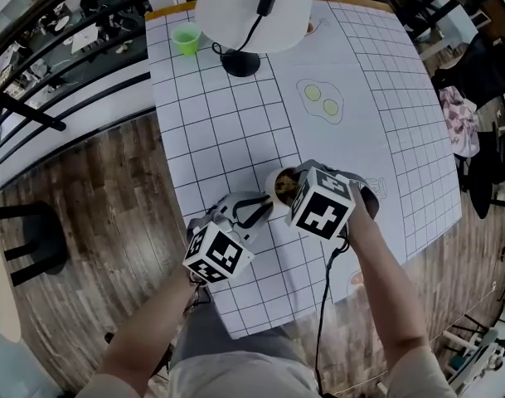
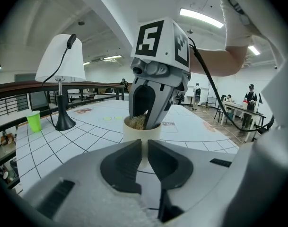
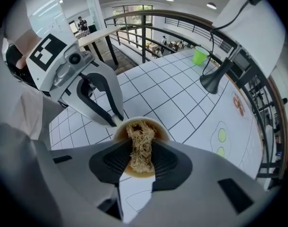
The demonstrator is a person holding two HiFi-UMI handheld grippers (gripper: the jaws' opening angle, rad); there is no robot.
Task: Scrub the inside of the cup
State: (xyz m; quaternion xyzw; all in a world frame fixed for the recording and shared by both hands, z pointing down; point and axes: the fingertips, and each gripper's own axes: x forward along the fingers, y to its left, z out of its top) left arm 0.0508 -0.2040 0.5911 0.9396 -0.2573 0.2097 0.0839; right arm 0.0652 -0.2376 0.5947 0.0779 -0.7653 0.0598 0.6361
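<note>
The left gripper [image 2: 144, 151] is pinching the pale cup's [image 2: 141, 131] near wall, steadying it on the gridded table [image 1: 227, 131]. The right gripper [image 3: 141, 161] is clamping a fibrous scrubber [image 3: 141, 141] inside the cup. A good scrub probably means circling it against the wall.
</note>
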